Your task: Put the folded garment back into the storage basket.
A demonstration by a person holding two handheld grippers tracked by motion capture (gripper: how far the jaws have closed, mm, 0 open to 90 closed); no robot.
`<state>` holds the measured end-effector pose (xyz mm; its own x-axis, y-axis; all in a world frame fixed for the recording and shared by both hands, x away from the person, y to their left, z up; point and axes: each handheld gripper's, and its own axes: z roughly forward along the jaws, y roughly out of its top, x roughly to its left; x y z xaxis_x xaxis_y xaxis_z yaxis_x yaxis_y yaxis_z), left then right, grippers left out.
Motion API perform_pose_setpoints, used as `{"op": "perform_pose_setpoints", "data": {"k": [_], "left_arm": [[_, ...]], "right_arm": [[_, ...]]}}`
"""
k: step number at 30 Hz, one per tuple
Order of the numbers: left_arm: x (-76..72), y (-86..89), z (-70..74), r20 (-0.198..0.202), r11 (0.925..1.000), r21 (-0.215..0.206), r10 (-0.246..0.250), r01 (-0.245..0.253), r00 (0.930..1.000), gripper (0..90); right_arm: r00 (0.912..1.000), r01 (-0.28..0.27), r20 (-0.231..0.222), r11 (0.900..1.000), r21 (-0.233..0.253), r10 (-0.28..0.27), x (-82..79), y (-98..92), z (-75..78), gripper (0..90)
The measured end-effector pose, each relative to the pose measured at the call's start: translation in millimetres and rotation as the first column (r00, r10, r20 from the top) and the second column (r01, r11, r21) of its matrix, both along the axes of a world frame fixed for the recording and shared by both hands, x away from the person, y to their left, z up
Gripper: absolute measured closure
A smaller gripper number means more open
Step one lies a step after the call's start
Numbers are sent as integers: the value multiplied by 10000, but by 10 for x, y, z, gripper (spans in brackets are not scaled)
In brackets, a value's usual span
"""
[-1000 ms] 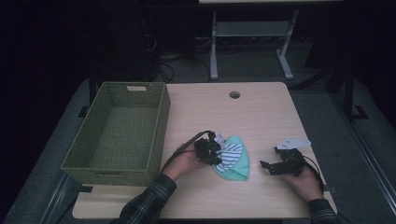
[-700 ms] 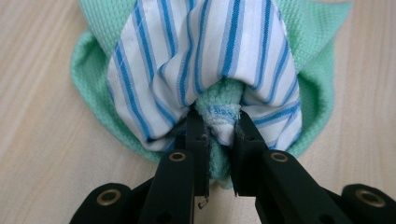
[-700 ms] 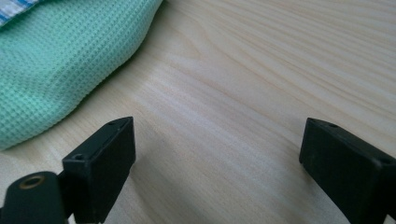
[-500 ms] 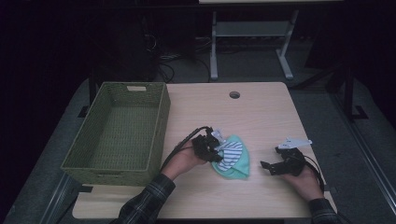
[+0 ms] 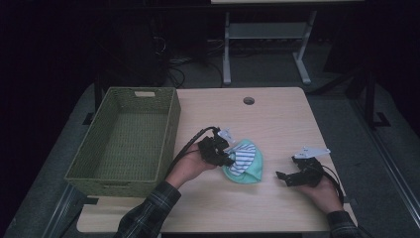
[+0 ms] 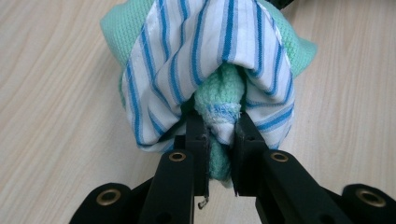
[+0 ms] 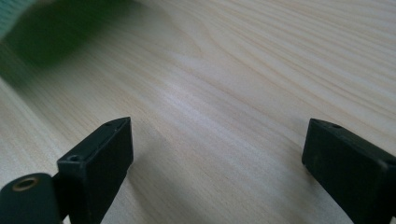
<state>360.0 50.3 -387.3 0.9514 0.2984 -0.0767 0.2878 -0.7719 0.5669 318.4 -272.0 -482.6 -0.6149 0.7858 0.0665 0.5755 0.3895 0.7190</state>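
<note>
Striped and green cloth bundle (image 5: 243, 161) sits clamped in the left claw (image 5: 229, 159) mid-table; the right claw (image 5: 281, 177) gapes empty near the right edge.

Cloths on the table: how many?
2, bundled together at mid-table: a striped cloth wrapped over a green cloth. The left claw is shut on the bundle. Folds may hide more.

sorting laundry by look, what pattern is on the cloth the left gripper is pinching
White with blue stripes, bundled with mint green knit; the cloth shows best in the left gripper view.
</note>
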Motion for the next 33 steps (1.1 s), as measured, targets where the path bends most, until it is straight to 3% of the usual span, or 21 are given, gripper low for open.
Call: {"op": "perform_pose_setpoints", "data": {"k": [4, 8, 12, 16, 22, 33], "left_arm": [[9, 5, 78, 110, 9999, 145, 25, -27, 9999, 793], [21, 3, 167, 125, 9999, 34, 99, -99, 9999, 793], [35, 20, 270, 224, 9998, -96, 186, -184, 9996, 793], [47, 39, 357, 431, 9999, 44, 94, -96, 9990, 793], [56, 102, 482, 553, 9996, -187, 244, -234, 9982, 793], [84, 286, 720, 787, 9987, -206, 478, -463, 9958, 792]], "right_arm": [[10000, -8, 0, 10000, 10, 8, 1, -1, 0, 84], [10000, 27, -15, 10000, 13, -27, 0, 5, 0, 83], [10000, -37, 46, 9999, -113, 37, 0, 22, -5, 71], [10000, -90, -5, 9996, -283, 90, 3, 35, -8, 34], [10000, -62, -14, 9996, -292, 62, 5, 36, -9, 31], [10000, -54, -6, 9995, -297, 54, 7, 35, -10, 29]]}}
